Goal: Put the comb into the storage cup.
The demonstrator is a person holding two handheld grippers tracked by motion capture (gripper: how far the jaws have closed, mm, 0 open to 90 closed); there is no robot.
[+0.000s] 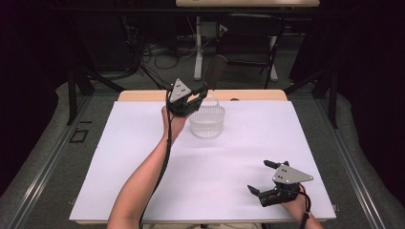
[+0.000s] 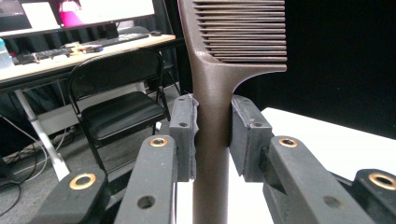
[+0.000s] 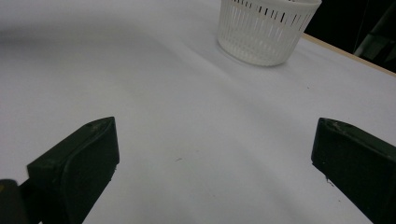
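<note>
Two tools, one per hand. Left tool (image 1: pixel 196 99): raised at the far side of the counter, jaws closed on the handle of a dark brown comb (image 2: pixel 212 116); the pads (image 2: pixel 183 135) press the handle from both sides, and the comb stands upright out of the grip, its toothed part at the top of the left gripper view. In the high view the comb (image 1: pixel 215 71) slants up and away from the tool, above the far rim of the basket. Right tool (image 1: pixel 263 177): low at the near right corner of the counter, jaws wide apart, nothing between them; the right gripper view shows bare white surface in the gap. Basket (image 1: pixel 207 120): white plastic, round, slotted wall, standing upright on the counter just beside the left tool and well apart from the right tool; seen again in the right gripper view (image 3: pixel 267 29) near the far edge. Counter (image 1: pixel 143 157): wooden top under a white sheet. Beyond it: a black folding chair (image 2: pixel 119 107), a desk (image 2: pixel 79 53) carrying a monitor (image 2: pixel 88 11) and small items, and cables (image 1: pixel 160 52) on the floor.
</note>
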